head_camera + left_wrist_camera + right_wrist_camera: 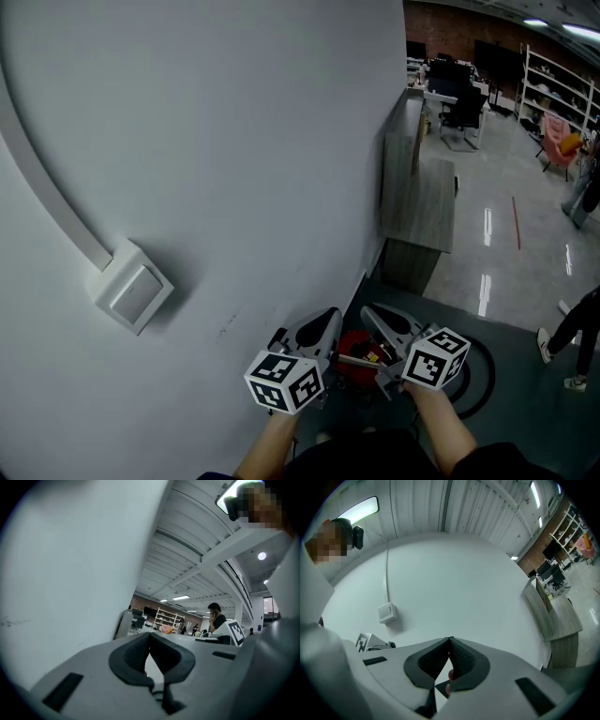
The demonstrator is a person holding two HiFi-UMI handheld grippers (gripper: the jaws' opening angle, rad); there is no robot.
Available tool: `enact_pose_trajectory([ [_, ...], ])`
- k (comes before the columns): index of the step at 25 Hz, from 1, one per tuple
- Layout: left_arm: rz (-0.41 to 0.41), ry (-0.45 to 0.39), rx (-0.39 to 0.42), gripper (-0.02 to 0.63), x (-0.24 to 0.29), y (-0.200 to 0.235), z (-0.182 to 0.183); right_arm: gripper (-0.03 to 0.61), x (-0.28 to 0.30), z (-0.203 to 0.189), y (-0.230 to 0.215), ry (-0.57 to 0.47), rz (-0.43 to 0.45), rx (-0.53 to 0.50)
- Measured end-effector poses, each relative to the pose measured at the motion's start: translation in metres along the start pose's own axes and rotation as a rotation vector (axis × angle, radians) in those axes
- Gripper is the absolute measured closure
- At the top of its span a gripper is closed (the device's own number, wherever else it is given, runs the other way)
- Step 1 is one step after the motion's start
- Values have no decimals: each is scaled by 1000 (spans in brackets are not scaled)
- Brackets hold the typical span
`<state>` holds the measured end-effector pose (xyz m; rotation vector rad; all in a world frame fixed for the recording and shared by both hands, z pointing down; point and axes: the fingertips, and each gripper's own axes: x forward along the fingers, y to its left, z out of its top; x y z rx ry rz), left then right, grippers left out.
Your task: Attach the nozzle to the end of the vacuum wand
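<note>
From the head view: left gripper (328,319) and right gripper (370,314) held side by side, low in the picture and near a white wall (234,141), tips angled toward each other over a red body (359,349), probably the vacuum, down on the dark floor (525,412). Black hose (486,370) looped on that floor just to the right. Nozzle and wand not told apart with any certainty here; at most a thin pale rod crossing the red body, too small to name. Likely parked above the machine, so as to look it over before reaching down for a part. Higher on the wall, a small box (134,289) fed by a curved conduit (47,187), of no use to the task. From the left gripper view: left gripper (149,634) with pads pressed together at the tips, nothing pinched, aimed level along the wall toward a far office; marker cube (236,631) of the other tool just beside it. From the right gripper view: right gripper (450,640) likewise closed tip to tip and empty, only a reddish scrap glimpsed through the gap behind the pads, not held. Judged as no attaching begun: both tools free, neither part picked up yet.
</note>
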<state>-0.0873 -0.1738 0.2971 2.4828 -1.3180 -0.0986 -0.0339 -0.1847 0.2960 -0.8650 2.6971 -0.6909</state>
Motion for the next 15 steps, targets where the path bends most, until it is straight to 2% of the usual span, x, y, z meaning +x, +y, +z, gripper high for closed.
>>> enact_pose_trajectory([
  [15,-3,13,-18,610,4,13,-7,561,11,-5,-6,2,4,8],
])
